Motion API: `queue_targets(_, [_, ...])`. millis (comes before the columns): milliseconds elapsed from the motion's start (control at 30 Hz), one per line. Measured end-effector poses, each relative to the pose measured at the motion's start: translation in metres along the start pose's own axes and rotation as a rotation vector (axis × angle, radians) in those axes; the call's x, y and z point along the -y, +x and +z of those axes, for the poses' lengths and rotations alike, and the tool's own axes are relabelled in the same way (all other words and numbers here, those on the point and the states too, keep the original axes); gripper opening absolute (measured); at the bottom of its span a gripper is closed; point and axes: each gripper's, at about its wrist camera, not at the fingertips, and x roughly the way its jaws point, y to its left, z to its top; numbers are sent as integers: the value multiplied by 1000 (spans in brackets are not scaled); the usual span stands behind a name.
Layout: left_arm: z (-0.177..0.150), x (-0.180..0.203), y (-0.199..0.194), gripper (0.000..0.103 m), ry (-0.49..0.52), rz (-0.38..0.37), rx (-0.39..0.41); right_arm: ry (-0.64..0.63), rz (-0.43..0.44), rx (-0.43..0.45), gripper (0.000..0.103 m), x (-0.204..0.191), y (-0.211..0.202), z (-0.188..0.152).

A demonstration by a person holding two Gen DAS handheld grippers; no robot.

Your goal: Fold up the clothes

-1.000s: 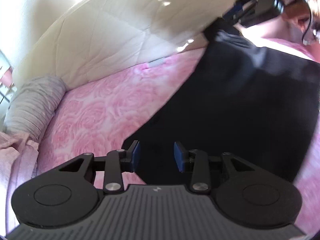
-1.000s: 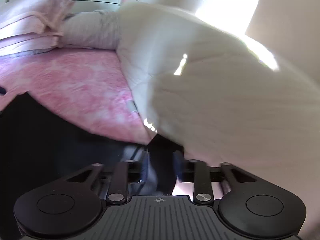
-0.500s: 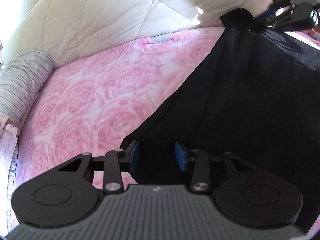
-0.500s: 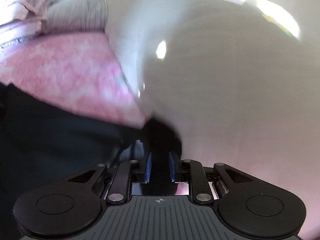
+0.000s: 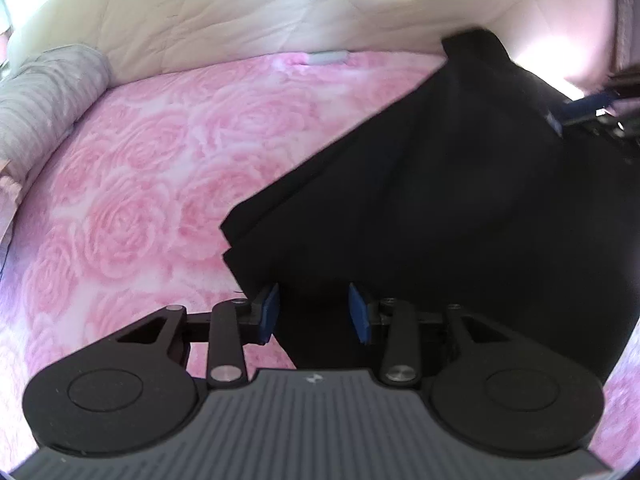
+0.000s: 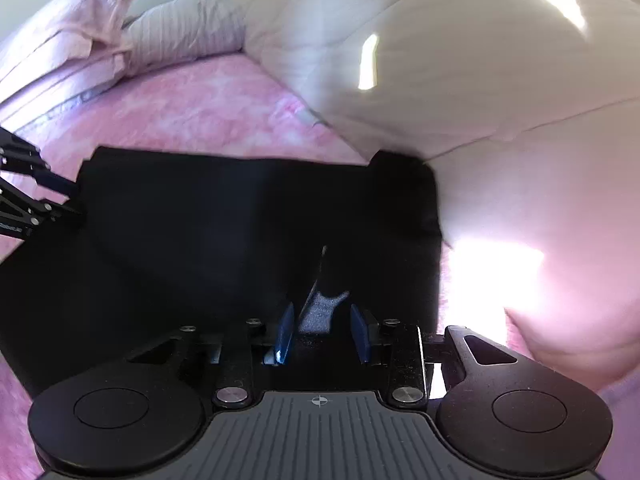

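Observation:
A black garment [image 5: 440, 200] lies spread on the pink rose-patterned bed sheet [image 5: 140, 200], folded double at its near left corner. My left gripper [image 5: 314, 312] has that corner between its blue pads, which are closing on the cloth. In the right wrist view the same garment [image 6: 200, 220] lies flat, with its far right corner bunched against the quilt. My right gripper [image 6: 320, 332] hovers over the garment's near edge; its jaws are opening and the pads stand apart from the cloth. Each gripper also shows in the other view: the right gripper [image 5: 580, 108] and the left gripper [image 6: 76, 200].
A cream quilt [image 5: 240, 8] is heaped along the far side of the bed and fills the right wrist view's upper right [image 6: 440, 60]. A grey striped pillow [image 6: 180, 36] and pink folded bedding [image 6: 60, 48] lie at the head. Bare sheet lies left of the garment.
The garment came down from hanging between the grippers to lying on the bed. The right gripper let go of its corner, drew back, and its jaws parted. The left gripper sank with its corner.

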Motion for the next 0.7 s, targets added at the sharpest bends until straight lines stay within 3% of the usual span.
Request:
queue_targets(167, [-26, 21, -57, 31, -24, -14, 24, 16, 17, 78, 35, -18, -63, -20])
queue_targets(233, [-41, 35, -73, 31, -47, -39, 13, 17, 25, 50, 35, -31, -70, -35])
queue_targets(333, [-56, 51, -70, 32, -63, -47, -31, 39, 28, -25, 35, -41, -59, -56])
queue_targets(500, [-65, 63, -81, 32, -129, -5, -34, 83, -19, 15, 38, -42, -84, -53])
queue_targets(567, [-69, 67, -100, 42, -193, 12, -20, 108, -38, 41, 65, -48, -106, -59])
queue_targets(600, [-72, 72, -110, 52, -217, 18, -17, 122, -45, 37, 78, -54, -114, -63])
queue_targets(633, [-76, 77, -119, 62, -237, 22, -14, 136, -53, 32, 78, -60, -121, -67])
queue_targets(700, [-86, 90, -137, 72, -266, 29, -6, 168, -60, 7, 78, -73, -138, -77])
